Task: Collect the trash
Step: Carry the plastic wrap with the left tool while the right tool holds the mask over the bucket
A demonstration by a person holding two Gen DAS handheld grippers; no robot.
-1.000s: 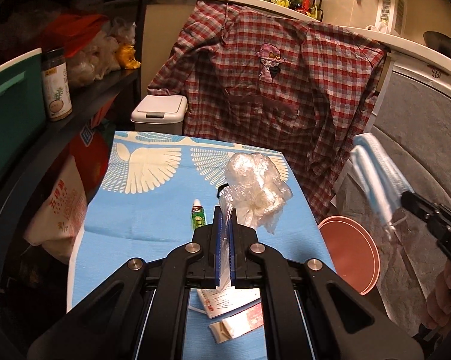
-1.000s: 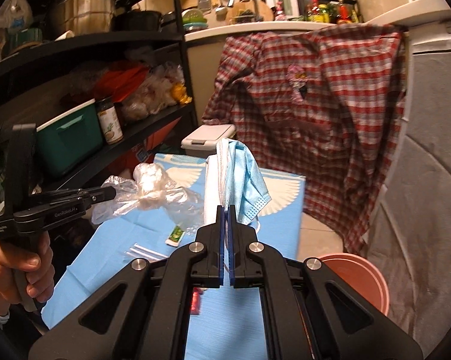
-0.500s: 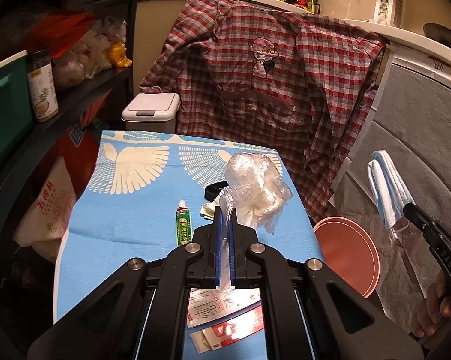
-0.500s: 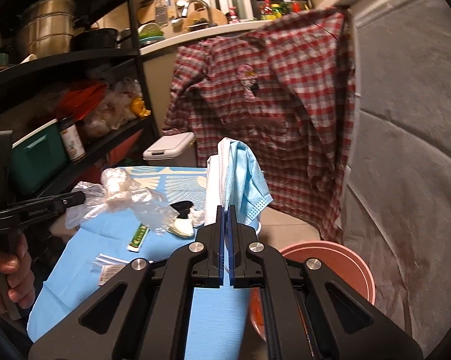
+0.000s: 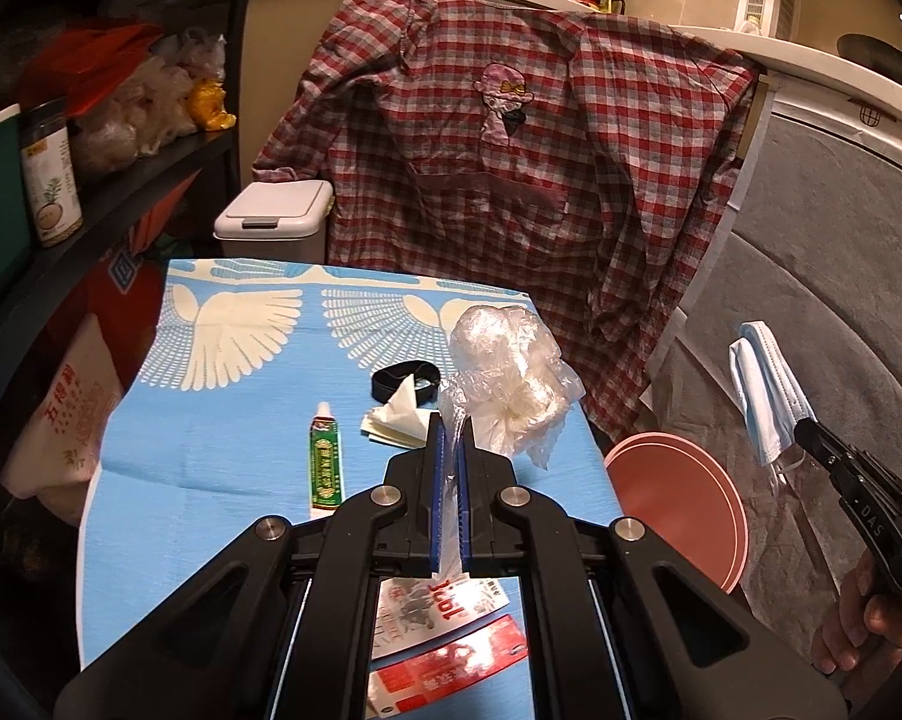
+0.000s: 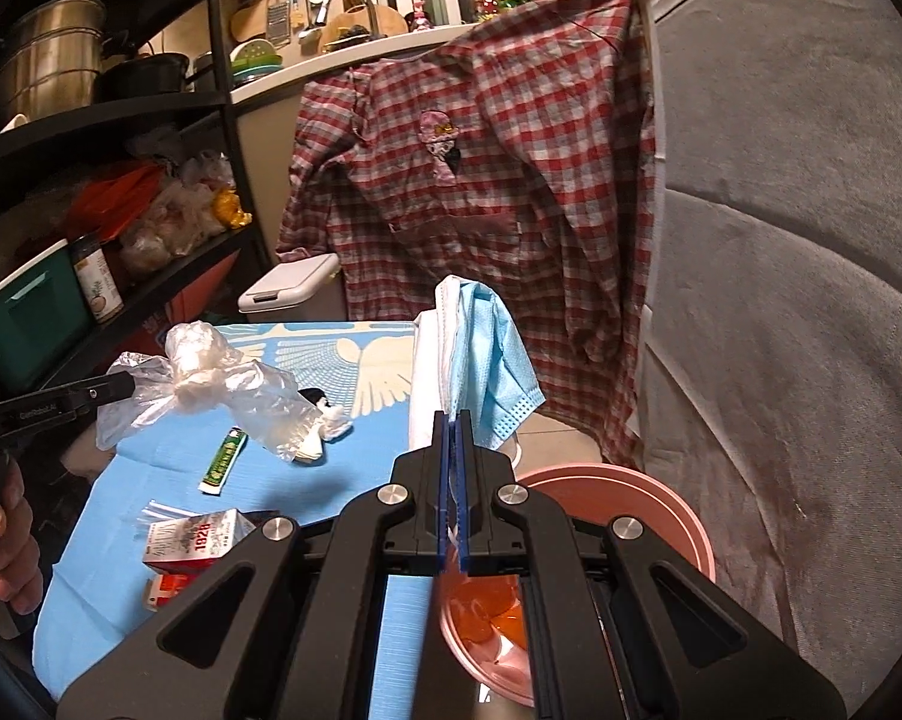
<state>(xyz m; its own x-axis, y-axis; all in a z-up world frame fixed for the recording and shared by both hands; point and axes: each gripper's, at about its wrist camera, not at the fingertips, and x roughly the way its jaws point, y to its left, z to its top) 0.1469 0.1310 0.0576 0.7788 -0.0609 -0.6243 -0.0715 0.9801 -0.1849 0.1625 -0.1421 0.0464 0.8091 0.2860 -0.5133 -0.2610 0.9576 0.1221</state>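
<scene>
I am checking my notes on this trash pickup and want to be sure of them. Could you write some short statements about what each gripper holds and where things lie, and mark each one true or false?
1. The left gripper is shut on a clear plastic bag. True.
2. The right gripper is open and holds nothing. False: it is shut on a blue face mask.
3. The green tube lies on the blue cloth. True.
4. The pink bucket stands on the table. False: it stands on the floor beside the table.
5. The white bin has its lid open. False: the lid is closed.
</scene>
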